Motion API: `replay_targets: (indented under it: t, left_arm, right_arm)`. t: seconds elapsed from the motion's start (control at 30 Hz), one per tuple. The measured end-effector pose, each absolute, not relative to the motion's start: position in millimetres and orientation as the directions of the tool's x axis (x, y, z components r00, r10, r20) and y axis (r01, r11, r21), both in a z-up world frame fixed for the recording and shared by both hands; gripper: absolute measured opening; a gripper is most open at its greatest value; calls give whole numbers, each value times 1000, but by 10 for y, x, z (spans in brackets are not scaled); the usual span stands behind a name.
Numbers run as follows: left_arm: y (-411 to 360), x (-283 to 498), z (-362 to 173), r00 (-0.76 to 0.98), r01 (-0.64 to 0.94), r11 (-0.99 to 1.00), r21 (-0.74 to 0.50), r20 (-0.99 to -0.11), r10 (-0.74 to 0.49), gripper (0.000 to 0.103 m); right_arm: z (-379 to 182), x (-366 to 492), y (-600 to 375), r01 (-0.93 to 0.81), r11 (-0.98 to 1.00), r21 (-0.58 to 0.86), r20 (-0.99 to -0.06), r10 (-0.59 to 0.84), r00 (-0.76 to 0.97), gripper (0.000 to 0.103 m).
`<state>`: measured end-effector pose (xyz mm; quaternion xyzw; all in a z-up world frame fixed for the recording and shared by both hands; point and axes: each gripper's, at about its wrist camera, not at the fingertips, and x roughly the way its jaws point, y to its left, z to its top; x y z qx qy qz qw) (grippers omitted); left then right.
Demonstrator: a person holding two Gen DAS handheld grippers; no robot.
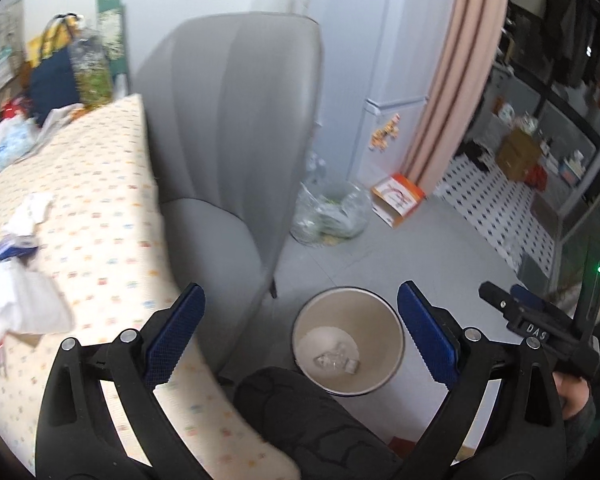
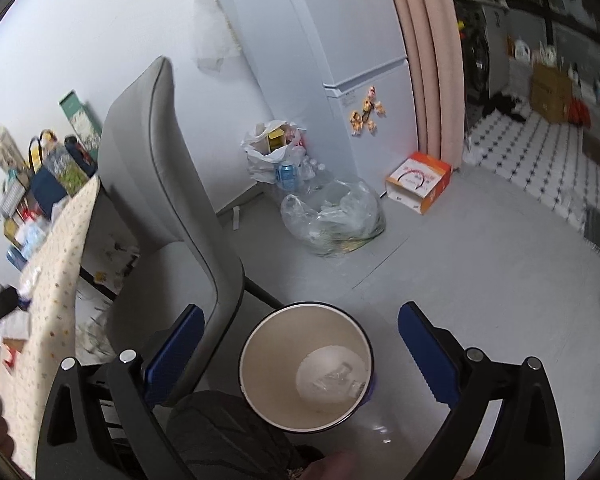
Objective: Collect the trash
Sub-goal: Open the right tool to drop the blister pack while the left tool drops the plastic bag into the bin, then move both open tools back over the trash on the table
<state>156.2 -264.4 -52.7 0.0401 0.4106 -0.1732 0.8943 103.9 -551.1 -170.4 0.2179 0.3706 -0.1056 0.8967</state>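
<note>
While claws [image 1: 300, 332] wide, bin [image 1: 348, 352] unobstructed.

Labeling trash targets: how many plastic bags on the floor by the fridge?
2. A clear plastic bag stuffed with waste sits on the grey floor in front of the fridge. A white bag stands behind it against the wall. The chair may hide more.

Both wrist views downward—shared bin [image 1: 348, 354]

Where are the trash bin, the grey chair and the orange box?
trash bin [image 2: 256, 344]: right wrist view, inner wall.
grey chair [image 1: 236, 112]: left wrist view, backrest.
orange box [image 2: 420, 180]: right wrist view, top face.
</note>
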Motion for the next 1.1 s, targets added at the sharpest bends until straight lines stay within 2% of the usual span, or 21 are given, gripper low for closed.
replay_targets:
  t: [0.23, 0.43, 0.67, 0.97, 1.1]
  left_arm:
    - [-2105, 1421, -337, 696, 236, 968, -80, -682, -226, 97]
    - [-1675, 1318, -210, 758, 137, 984, -116, -627, -180, 97]
    - [-1230, 1130, -35, 825, 8, 986, -169, -556, -102, 97]
    - [-779, 839, 169, 889, 1, 977, -215, -448, -99, 97]
    - [-577, 754, 214, 895, 45, 965, -258, -419, -154, 97]
  right_arm:
    - [-1453, 1081, -5127, 370, 901, 226, -714, -105, 692, 95]
    - [-1280, 1171, -4912, 337, 920, 202, -741, -81, 666, 95]
    - [-968, 1108, -4573, 269, 947, 178, -682, -78, 727, 95]
    - [-637, 1053, -4148, 120, 971, 205, -600, 28, 799, 95]
    - [-526, 1014, -3886, 72, 985, 159, -563, 30, 826, 95]
